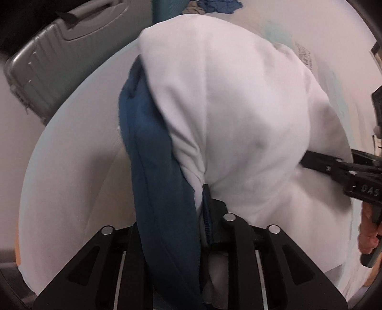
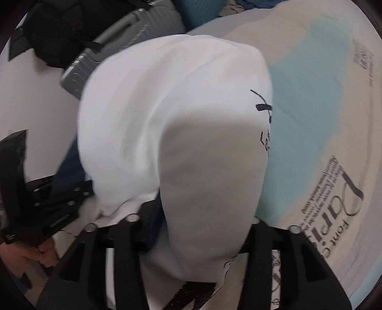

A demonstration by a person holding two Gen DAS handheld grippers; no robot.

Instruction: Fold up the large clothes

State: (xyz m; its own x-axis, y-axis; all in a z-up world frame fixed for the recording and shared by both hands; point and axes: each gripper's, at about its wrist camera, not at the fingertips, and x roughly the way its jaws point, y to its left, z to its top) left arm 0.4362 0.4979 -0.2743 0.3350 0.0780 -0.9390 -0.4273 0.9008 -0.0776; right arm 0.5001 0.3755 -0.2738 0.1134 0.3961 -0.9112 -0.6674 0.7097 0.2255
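A white garment [image 1: 238,124] with a navy blue panel [image 1: 152,178], most likely a large sweatshirt, hangs from both tongs and drapes away from them onto a bed. Its long axis runs forward from the tongs toward the far end of the bed, where the cloth rounds over in a soft fold.

The left tongs [image 1: 191,238] are clamped on the navy edge and a bunch of white cloth. The right tongs [image 2: 191,238] stand wider, with a thick white fold carrying black lettering between them; whether their pads press it I cannot tell. The two tongs sit close side by side at the near end of the garment, so neither hand is clearly nearer the far fold.

The bed wears a pale sheet [image 2: 310,119] with a light blue patch and printed lettering. Beyond its left edge stands a grey hard-shell suitcase [image 1: 59,59], and more blue clothing [image 1: 214,4] lies at the far end.
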